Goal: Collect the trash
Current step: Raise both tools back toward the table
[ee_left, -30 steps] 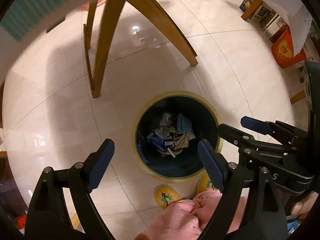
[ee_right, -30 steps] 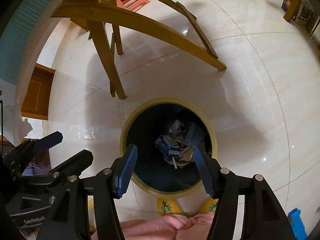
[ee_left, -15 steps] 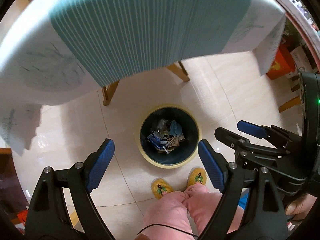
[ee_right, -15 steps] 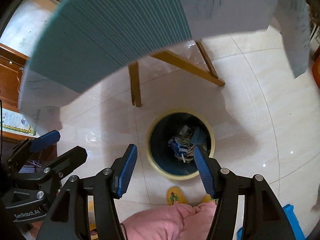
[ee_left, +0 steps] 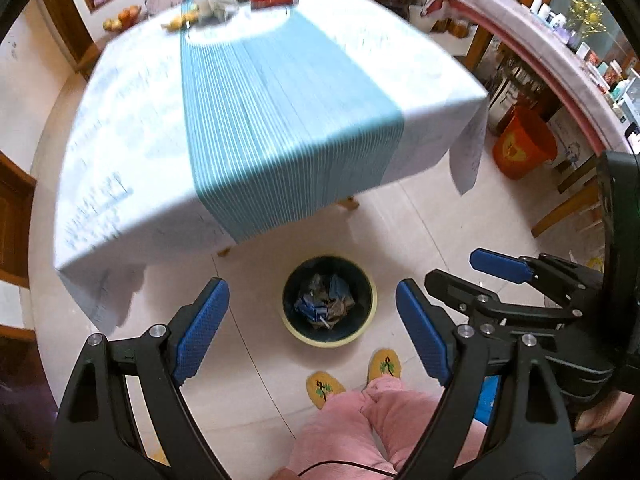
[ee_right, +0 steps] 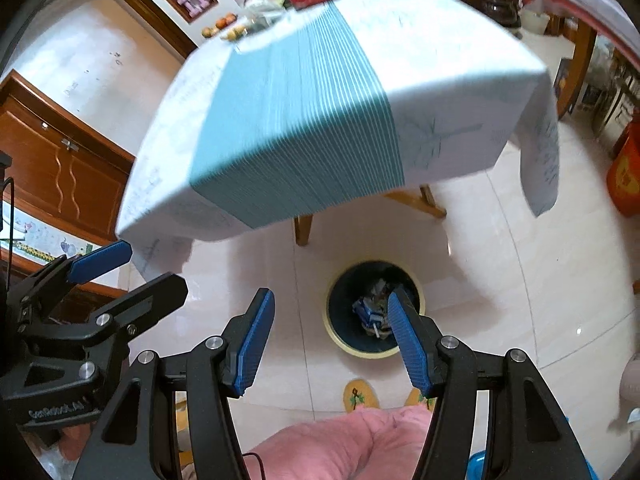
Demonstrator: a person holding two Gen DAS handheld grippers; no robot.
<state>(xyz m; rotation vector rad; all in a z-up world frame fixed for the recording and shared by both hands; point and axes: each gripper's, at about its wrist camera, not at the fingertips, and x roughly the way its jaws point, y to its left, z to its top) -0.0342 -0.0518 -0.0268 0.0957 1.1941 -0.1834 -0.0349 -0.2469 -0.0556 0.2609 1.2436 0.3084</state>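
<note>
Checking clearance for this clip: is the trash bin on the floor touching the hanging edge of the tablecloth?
Apart. In the left wrist view, bare floor tile shows between the trash bin rim and the tablecloth hem above it; the bin stands clear.

1. The floor point(ee_left: 420, 220) is glossy cream tile with thin seams, catching small glints of light.
2. A table point(ee_left: 248, 92) stands mid-room under a white cloth with a blue-striped runner point(ee_left: 280, 128) down its middle; its wooden legs point(ee_right: 420, 200) show below the cloth's hem.
3. A brown wooden cabinet point(ee_right: 60, 160) lines the pale wall point(ee_right: 92, 56) on the left.
4. Recessed shelves point(ee_right: 192, 0) sit in the wall beyond the table's far edge.
5. A pink-covered counter point(ee_left: 560, 80) curves along the right, with an orange bucket point(ee_left: 524, 144) on the floor beside it.
</note>
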